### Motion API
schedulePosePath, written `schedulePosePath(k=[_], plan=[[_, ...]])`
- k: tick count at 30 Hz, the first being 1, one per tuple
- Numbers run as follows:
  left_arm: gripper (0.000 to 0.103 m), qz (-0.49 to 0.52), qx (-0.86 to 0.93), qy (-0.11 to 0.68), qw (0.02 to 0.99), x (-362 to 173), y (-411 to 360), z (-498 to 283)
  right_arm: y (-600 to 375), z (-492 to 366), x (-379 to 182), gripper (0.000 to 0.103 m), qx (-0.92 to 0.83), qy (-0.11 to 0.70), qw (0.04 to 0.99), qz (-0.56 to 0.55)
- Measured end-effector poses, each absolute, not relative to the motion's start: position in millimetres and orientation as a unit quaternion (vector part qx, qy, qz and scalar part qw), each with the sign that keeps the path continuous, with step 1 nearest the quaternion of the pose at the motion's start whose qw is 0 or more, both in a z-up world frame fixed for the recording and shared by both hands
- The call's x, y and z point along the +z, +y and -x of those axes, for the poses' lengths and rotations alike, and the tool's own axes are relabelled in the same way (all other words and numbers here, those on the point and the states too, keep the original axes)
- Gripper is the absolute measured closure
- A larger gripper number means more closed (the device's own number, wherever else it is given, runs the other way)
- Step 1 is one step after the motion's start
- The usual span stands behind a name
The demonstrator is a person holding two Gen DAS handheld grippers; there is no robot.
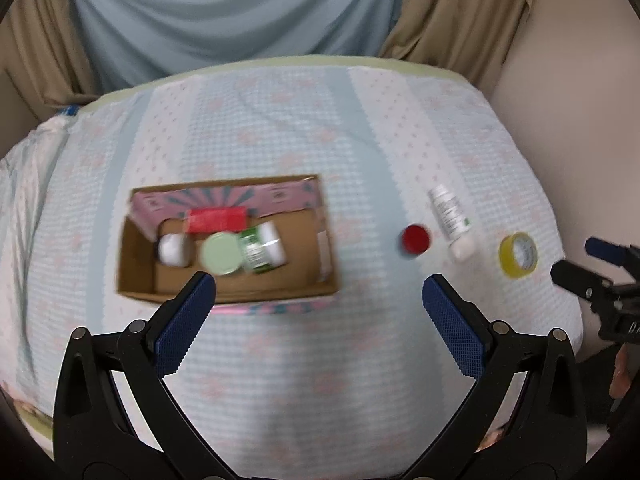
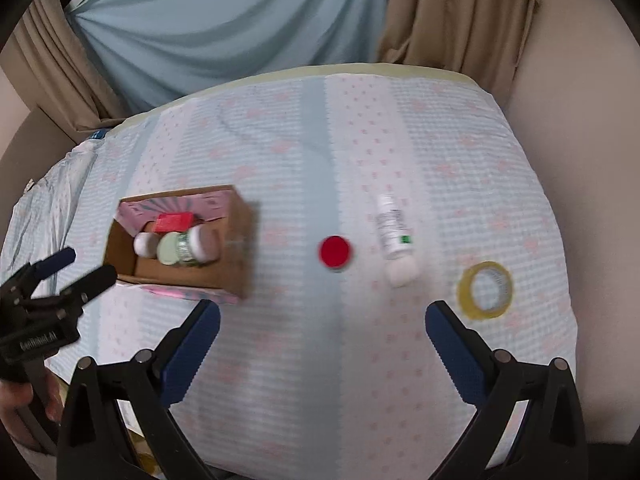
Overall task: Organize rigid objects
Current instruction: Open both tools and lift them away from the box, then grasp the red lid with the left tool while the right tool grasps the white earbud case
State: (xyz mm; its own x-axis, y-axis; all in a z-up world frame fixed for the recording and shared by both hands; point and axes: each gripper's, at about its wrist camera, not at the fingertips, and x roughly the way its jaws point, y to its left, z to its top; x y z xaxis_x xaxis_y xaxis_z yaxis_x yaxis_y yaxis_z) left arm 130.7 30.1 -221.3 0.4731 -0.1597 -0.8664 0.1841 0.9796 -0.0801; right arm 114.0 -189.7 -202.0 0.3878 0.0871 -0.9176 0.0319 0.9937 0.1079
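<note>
An open cardboard box (image 1: 316, 208) (image 2: 236, 240) sits on the table. It holds a red packet (image 1: 216, 219), a white jar (image 1: 174, 249), a green-lidded jar (image 1: 220, 254) and a green-labelled bottle (image 1: 260, 249). To its right lie a red-capped jar (image 1: 416, 239) (image 2: 335, 252), a white bottle (image 1: 450, 220) (image 2: 394, 236) on its side and a yellow tape roll (image 1: 518, 255) (image 2: 486, 289). My left gripper (image 1: 320, 292) is open and empty, just in front of the box. My right gripper (image 2: 322, 320) is open and empty, in front of the red-capped jar and the white bottle.
The table wears a pale blue and pink patterned cloth (image 1: 280, 128). Blue and tan curtains (image 1: 224, 12) hang behind it. The table's right edge (image 1: 560, 208) drops off next to the tape roll. Each gripper shows in the other's view (image 1: 592, 276) (image 2: 68, 276).
</note>
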Motion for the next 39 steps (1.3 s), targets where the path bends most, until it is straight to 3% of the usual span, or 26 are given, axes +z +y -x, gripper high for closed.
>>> schedulePosePath(k=[6, 14, 20, 22, 27, 31, 33, 34, 39], plan=[[0.0, -0.019, -0.104, 0.509, 0.854, -270.7, -43.9, -149.5, -247.6, -115.2, -242.6, 0.001, 0.033, 0.539, 0.841, -0.023], [0.0, -0.03, -0.125, 0.503, 0.855, -376.6, -109.9, -176.1, -276.6, -129.9, -349.9, 0.001, 0.062, 0.523, 0.85, 0.008], [0.003, -0.032, -0.141, 0.517, 0.844, -442.8, -135.8, -198.1, -283.8, -138.6, -422.1, 0.008, 0.069, 0.519, 0.851, 0.031], [0.004, -0.034, -0.144, 0.514, 0.845, -457.5, -140.7, -203.8, -284.4, -141.6, -435.4, 0.015, 0.07, 0.514, 0.855, 0.035], [0.021, -0.039, -0.152, 0.512, 0.845, -486.2, -150.4, -216.7, -284.2, -155.8, -463.9, 0.023, 0.07, 0.503, 0.861, 0.036], [0.028, -0.043, -0.159, 0.502, 0.849, -491.8, -156.0, -222.1, -282.0, -167.5, -475.8, 0.033, 0.075, 0.497, 0.863, 0.044], [0.049, -0.05, -0.165, 0.497, 0.851, -491.7, -159.6, -223.5, -282.1, -169.9, -476.6, 0.041, 0.077, 0.488, 0.868, 0.045], [0.053, -0.048, -0.174, 0.497, 0.849, -491.3, -161.1, -224.1, -282.4, -171.7, -476.3, 0.047, 0.077, 0.486, 0.869, 0.044], [0.052, -0.049, -0.177, 0.502, 0.845, -489.5, -162.9, -226.2, -281.9, -174.2, -475.8, 0.047, 0.07, 0.491, 0.867, 0.035]])
